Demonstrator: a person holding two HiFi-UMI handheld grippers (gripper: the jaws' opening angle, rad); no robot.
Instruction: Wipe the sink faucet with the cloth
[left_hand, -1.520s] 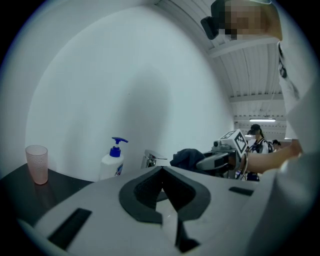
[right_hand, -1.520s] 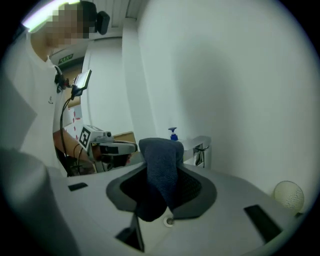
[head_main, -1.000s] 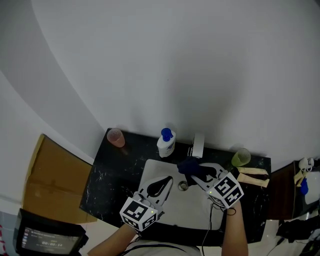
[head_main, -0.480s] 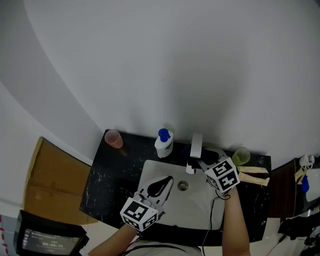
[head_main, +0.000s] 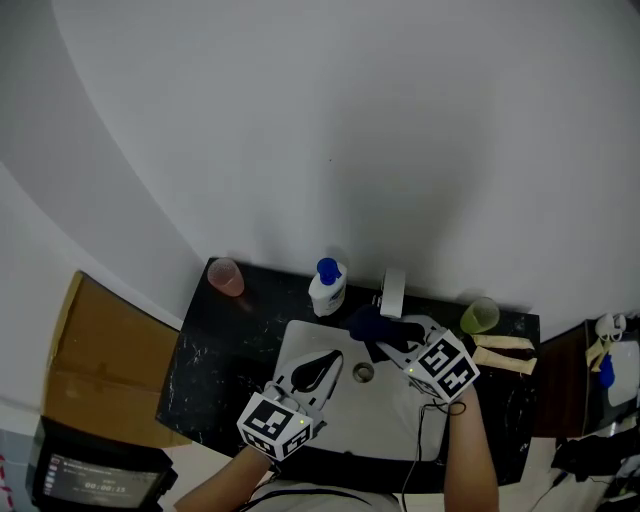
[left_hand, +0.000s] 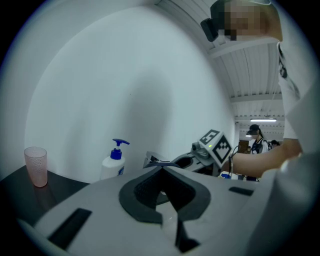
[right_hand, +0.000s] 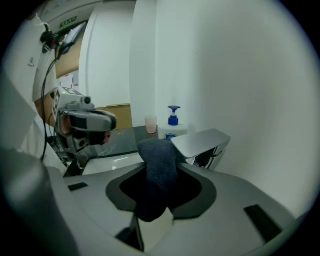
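On the far left of the black surface (head_main: 205, 365) stands a pink cup (head_main: 226, 276), well clear of the work. Next comes the left gripper (head_main: 330, 364), hanging over the white sink (head_main: 370, 422) with its fingers pressed together on nothing. Behind it, a blue-capped soap pump bottle (head_main: 327, 287) stands just left of the faucet (head_main: 394, 290).

The right gripper (head_main: 393, 343) pinches a dark blue cloth (head_main: 372, 322) between its fingers. The bunched end of the cloth lies against or just beside the left flank of the flat chrome spout; actual contact cannot be confirmed. A green cup (head_main: 480, 316) stands near on the right.

The pump bottle looks like the main hazard, since a sideways wiping stroke to the left could tip it into the basin. The cloth is held only by a narrow fold, so dragging it hard over the spout's edge could pull it free. Pressing on the faucet's top could also lift the lever and start the water.
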